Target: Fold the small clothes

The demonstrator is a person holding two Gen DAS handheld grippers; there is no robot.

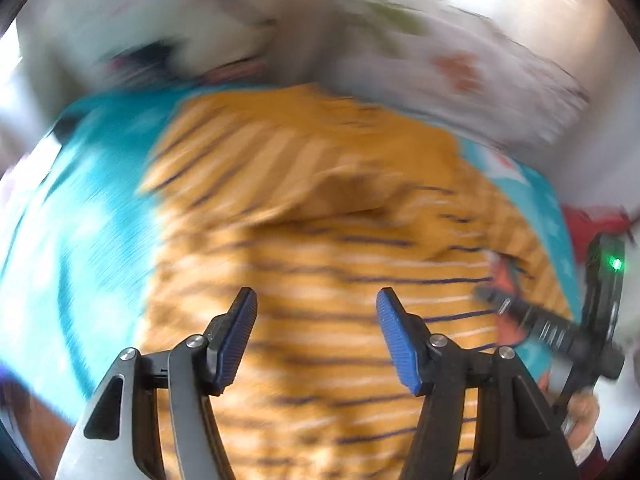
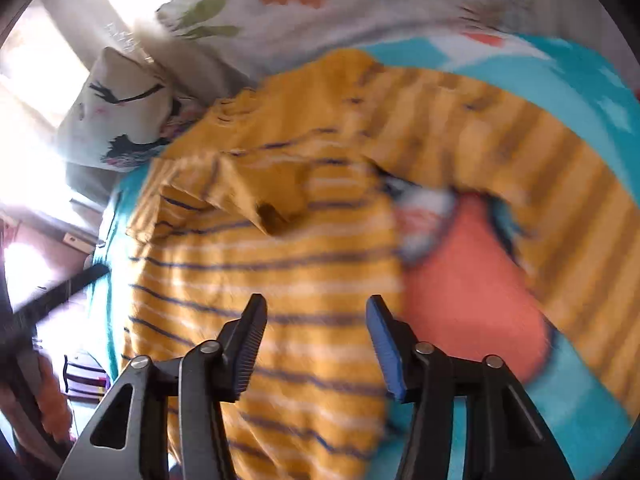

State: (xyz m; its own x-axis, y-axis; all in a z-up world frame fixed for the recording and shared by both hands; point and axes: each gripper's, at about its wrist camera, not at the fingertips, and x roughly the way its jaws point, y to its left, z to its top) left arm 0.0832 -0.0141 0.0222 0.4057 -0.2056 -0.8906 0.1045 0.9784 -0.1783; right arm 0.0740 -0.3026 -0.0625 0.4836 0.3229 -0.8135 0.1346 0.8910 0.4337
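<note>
A small yellow shirt with dark and white stripes point(image 1: 320, 240) lies on a teal blanket point(image 1: 80, 220); both views are motion-blurred. In the right wrist view the shirt point(image 2: 260, 272) has a sleeve folded over its chest and an orange patch point(image 2: 472, 288) on its right side. My left gripper point(image 1: 316, 300) is open and empty above the shirt's lower body. My right gripper point(image 2: 316, 308) is open and empty above the shirt. The right gripper also shows at the right edge of the left wrist view point(image 1: 560, 320).
White pillows with orange and green flower prints point(image 2: 300, 8) lie beyond the blanket. A cushion with a drawn face point(image 2: 120, 112) sits at the far left. The blanket point(image 2: 580, 92) spreads right of the shirt. A bed edge and floor show at left point(image 2: 48, 240).
</note>
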